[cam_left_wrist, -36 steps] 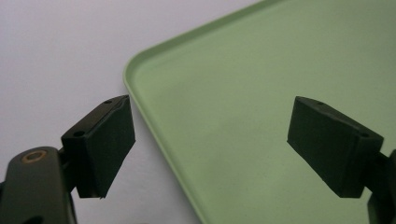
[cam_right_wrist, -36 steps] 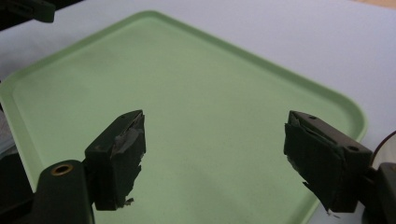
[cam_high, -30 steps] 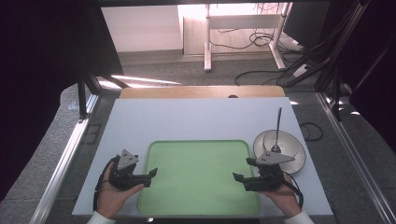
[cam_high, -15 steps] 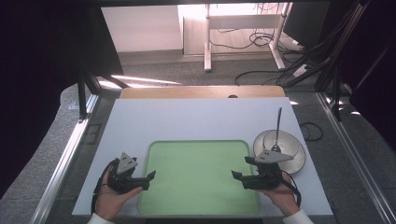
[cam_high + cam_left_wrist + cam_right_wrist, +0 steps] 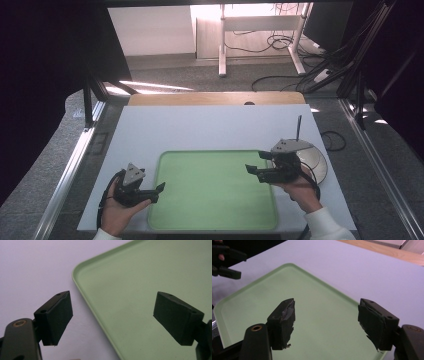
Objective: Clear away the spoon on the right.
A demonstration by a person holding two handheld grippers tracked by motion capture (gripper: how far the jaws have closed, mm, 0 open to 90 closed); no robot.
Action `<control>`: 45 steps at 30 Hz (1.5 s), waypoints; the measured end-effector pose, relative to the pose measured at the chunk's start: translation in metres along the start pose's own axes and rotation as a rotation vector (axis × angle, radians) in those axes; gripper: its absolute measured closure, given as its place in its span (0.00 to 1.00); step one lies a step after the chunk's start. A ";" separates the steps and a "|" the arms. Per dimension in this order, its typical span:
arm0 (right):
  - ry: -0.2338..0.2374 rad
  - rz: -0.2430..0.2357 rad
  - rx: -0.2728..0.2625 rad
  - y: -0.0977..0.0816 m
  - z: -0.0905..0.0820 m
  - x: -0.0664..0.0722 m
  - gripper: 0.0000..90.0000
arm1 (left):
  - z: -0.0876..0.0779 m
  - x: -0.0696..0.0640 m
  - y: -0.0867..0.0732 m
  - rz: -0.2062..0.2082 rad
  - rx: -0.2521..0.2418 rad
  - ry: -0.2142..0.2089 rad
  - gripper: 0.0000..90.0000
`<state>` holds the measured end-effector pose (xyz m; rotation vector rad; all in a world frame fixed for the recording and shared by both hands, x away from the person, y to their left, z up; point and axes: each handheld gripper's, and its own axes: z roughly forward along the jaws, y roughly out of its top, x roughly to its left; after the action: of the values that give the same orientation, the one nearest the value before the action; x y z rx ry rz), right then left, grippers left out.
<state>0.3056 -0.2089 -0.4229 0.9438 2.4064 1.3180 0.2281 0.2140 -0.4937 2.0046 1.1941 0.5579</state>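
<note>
— On the white table (image 5: 210, 127), what is the status at the green tray (image 5: 212, 187)?

— Tray lies flat near the front edge, nothing on it. Left gripper (image 5: 159, 189) sits at the tray's left rim, jaws spread wide; in the left gripper view one jaw is over the table and the other over the tray, with the rim (image 5: 92, 312) running between them. No contact that I can see.

— And the other side?

— Right gripper (image 5: 252, 169) hangs over the tray's right part, jaws equally wide apart, holding nothing. Just behind that hand: a round silver dish (image 5: 316, 161) with a thin dark rod (image 5: 298, 128) standing up from it, beside the tray's right edge.

— Progress?

— My judgement: early. Nothing gripped, nothing placed. Remaining: closing on whichever item is wanted, likely the tray rim or the dish, then moving it.
</note>
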 end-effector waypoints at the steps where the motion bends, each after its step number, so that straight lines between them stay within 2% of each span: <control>1: -0.015 0.004 -0.010 0.007 -0.001 -0.003 0.33 | 0.000 0.000 0.000 0.000 0.001 0.001 0.17; 5: -0.031 0.009 -0.033 0.011 -0.001 -0.008 0.32 | -0.002 0.001 0.000 -0.001 -0.003 0.008 0.17; 6: -0.040 0.022 -0.049 0.010 -0.001 -0.010 0.33 | -0.002 0.001 0.000 -0.001 -0.005 0.009 0.17; 8: -0.065 0.051 -0.038 0.009 0.000 -0.021 0.33 | -0.001 0.002 0.000 0.000 -0.003 0.010 0.17; 10: -0.073 0.065 -0.043 0.008 -0.001 -0.025 0.33 | -0.001 0.002 0.000 0.003 0.001 0.010 0.17; 13: -0.096 0.097 -0.053 0.006 -0.006 -0.034 0.33 | 0.000 0.002 0.000 0.005 0.003 0.015 0.17; 14: -0.121 0.121 -0.056 0.003 -0.010 -0.042 0.34 | 0.000 0.002 0.000 0.003 0.001 0.014 0.17; 17: -0.149 0.143 -0.060 0.002 -0.015 -0.050 0.35 | -0.001 0.001 0.000 0.003 -0.001 0.013 0.17; 22: -0.180 0.154 -0.061 0.003 -0.020 -0.058 0.36 | -0.001 0.000 0.000 0.009 0.000 0.009 0.17; 25: -0.223 0.156 -0.060 0.005 -0.023 -0.066 0.37 | 0.000 0.000 0.000 0.011 0.003 0.009 0.17; 29: -0.250 0.170 -0.060 0.005 -0.026 -0.073 0.38 | -0.002 0.001 0.000 0.010 0.000 0.013 0.17; 30: -0.258 0.172 -0.060 0.006 -0.027 -0.077 0.38 | -0.002 0.001 0.000 0.012 0.001 0.013 0.17; 31: -0.285 0.175 -0.060 0.005 -0.028 -0.083 0.39 | -0.002 0.001 0.000 0.013 0.002 0.013 0.17; 34: -0.306 0.178 -0.056 0.005 -0.029 -0.090 0.39 | -0.001 0.001 0.000 0.015 0.006 0.012 0.17; 36: -0.336 0.194 -0.051 0.003 -0.031 -0.101 0.40 | -0.001 0.001 0.000 0.016 0.005 0.013 0.17; 41: -0.377 0.230 -0.037 0.000 -0.031 -0.116 0.41 | 0.000 0.001 0.000 0.016 0.009 0.011 0.17; 42: -0.391 0.248 -0.037 -0.001 -0.030 -0.124 0.42 | -0.001 0.001 0.000 0.017 0.007 0.013 0.17; 45: -0.413 0.261 -0.033 -0.002 -0.028 -0.131 0.43 | -0.001 0.001 0.001 0.016 0.003 0.016 0.17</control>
<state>0.3907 -0.3122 -0.4211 1.4016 1.9938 1.1010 0.2281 0.2150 -0.4925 2.0176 1.1901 0.5808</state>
